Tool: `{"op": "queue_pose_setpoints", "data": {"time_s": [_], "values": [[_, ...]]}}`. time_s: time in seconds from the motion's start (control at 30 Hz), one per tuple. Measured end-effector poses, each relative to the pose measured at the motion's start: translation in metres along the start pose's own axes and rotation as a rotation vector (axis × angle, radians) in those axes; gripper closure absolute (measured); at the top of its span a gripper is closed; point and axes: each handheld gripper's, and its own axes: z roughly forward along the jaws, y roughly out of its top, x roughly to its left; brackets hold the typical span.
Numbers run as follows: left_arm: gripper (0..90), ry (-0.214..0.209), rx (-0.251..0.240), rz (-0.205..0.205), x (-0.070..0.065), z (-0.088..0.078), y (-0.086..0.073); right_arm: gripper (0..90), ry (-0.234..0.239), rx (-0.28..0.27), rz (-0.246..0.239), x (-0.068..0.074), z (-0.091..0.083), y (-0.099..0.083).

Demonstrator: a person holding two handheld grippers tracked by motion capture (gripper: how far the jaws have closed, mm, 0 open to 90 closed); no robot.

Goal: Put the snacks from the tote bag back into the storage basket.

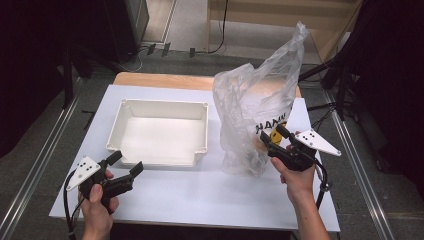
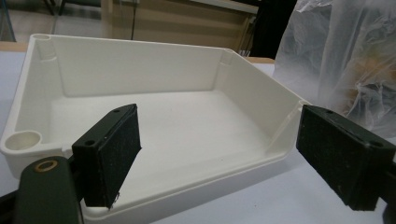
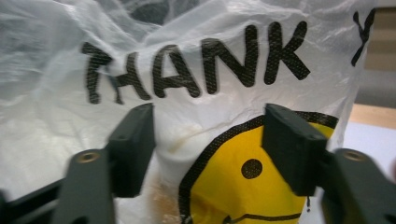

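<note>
So the thin plastic carrier bag is standing upright on the white table, just right of the white plastic tray and near it. It's see-through and crinkly, with its top bunched up tall toward the back. The print reads "THANK Y..." in black over a yellow smiley face, and that printed side faces the right gripper. Through the plastic you can make out something pale with brownish patches near the bottom — can't tell what it is.

The right gripper is held in the person's right hand right up at the lower right side of the bag. In the right gripper view its jaws stand partly apart with the smiley and a bit of the bag's face between them. The pads don't look pressed onto the plastic, so I'd call it not gripping.

The left gripper sits in the left hand at the near left of the table, pointing at the tray's near edge. Its jaws are spread wide with nothing held — the left gripper view looks straight over the tray's front rim into its bare white inside, with the bag off at the right.
</note>
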Motion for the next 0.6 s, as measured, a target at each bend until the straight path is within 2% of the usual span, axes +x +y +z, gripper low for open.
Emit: {"op": "queue_pose_setpoints", "data": {"time_s": [0.03, 0.07, 0.1, 0.17, 0.23, 0.47, 0.6], "values": [[13.8, 0.0, -0.002, 0.0, -0.001, 0.0, 0.0, 49.5, -0.002, -0.014, 0.002, 0.001, 0.0, 0.0], [13.8, 0.0, -0.002, 0.0, -0.001, 0.0, 0.0, 49.5, -0.002, -0.014, 0.002, 0.001, 0.0, 0.0], [13.8, -0.003, -0.002, 0.004, -0.003, 0.001, 0.002, 65.8, -0.02, -0.029, 0.005, 0.002, -0.001, -0.001], [13.8, -0.009, -0.003, 0.006, -0.006, 0.003, 0.003, 78.0, -0.013, -0.032, 0.017, 0.002, -0.003, -0.001], [13.9, -0.024, -0.005, 0.011, -0.011, 0.005, 0.006, 90.0, -0.024, -0.029, 0.007, 0.002, -0.005, 0.0], [13.9, -0.065, -0.01, 0.021, -0.028, 0.016, 0.016, 90.0, -0.004, -0.022, 0.009, 0.001, -0.017, -0.004], [13.9, -0.099, -0.004, 0.022, -0.046, 0.028, 0.023, 90.0, 0.008, -0.021, 0.014, 0.003, -0.025, -0.011]]}}
